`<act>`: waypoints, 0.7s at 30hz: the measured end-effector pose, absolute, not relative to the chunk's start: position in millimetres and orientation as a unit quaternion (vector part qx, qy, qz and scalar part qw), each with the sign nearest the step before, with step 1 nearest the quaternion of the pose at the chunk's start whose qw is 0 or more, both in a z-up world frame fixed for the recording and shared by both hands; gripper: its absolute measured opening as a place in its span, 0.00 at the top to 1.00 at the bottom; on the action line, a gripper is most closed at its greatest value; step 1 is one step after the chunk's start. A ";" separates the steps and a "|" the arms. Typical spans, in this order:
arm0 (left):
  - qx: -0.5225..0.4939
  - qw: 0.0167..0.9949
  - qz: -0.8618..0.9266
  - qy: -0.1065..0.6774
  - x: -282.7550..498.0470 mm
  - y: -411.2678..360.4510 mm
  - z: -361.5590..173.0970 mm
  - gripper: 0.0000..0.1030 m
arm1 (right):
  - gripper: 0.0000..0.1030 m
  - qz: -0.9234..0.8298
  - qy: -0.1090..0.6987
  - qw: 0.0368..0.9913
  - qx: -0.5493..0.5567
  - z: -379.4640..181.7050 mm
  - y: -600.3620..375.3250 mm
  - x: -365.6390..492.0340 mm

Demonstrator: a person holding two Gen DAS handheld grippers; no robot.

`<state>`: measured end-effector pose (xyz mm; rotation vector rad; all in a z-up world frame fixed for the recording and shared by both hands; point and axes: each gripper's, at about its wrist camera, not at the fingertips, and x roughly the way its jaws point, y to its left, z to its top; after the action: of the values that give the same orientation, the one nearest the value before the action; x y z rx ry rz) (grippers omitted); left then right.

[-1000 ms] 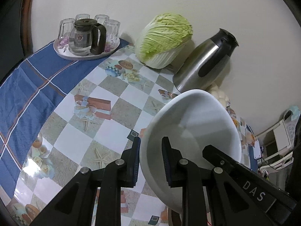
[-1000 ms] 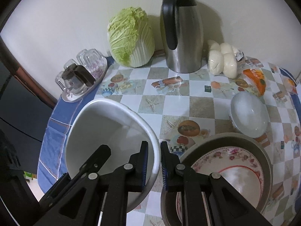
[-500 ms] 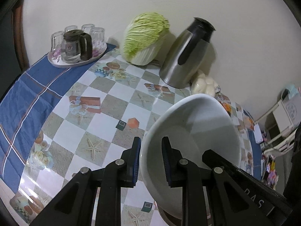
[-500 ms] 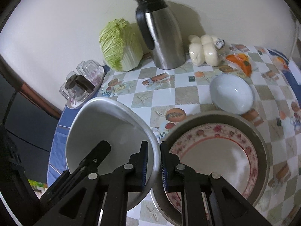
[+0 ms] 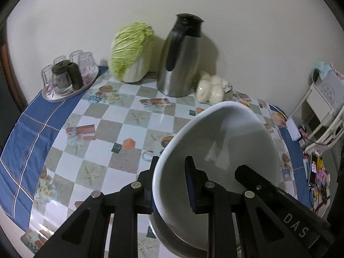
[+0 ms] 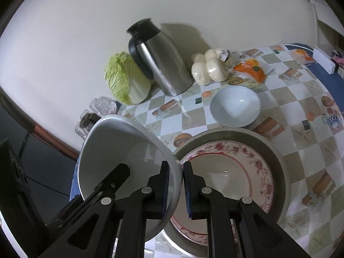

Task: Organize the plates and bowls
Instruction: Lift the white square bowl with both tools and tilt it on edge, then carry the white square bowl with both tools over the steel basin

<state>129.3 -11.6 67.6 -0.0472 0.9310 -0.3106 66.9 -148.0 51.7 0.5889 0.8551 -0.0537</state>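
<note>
A large white bowl (image 5: pixel 223 150) is held tilted between both grippers, each pinching its rim on opposite sides. My left gripper (image 5: pixel 171 182) is shut on its left rim. My right gripper (image 6: pixel 174 185) is shut on its right rim; the bowl also shows in the right wrist view (image 6: pixel 120 150). Below it stands a grey metal basin (image 6: pixel 277 157) holding a floral-rimmed plate (image 6: pixel 236 172). A small white bowl (image 6: pixel 235 106) sits on the table behind the basin.
Along the wall stand a steel thermos jug (image 5: pixel 180 60), a napa cabbage (image 5: pixel 131 51), a bag of white buns (image 5: pixel 211 89) and a tray with glasses and a glass pot (image 5: pixel 66 77). An orange packet (image 6: pixel 252 68) lies at the right.
Both grippers have carried the large white bowl to the right, from beside the basin to above its left edge. The views have swung right and pulled back from the wall.
</note>
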 end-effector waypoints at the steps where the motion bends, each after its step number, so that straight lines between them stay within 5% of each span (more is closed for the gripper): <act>1: -0.017 0.882 -0.151 0.445 127.6 -17.1 68.6 0.77 | 0.86 -0.027 0.406 0.868 0.284 51.9 -152.5 65.2; 21: 0.047 0.893 -0.171 0.415 92.4 -77.3 86.5 0.73 | 0.84 -0.029 0.379 0.871 0.311 63.5 -205.8 24.5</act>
<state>92.4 -77.3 86.5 0.0973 0.8602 -0.3539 24.5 -205.8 63.5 0.6499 0.7916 -0.0601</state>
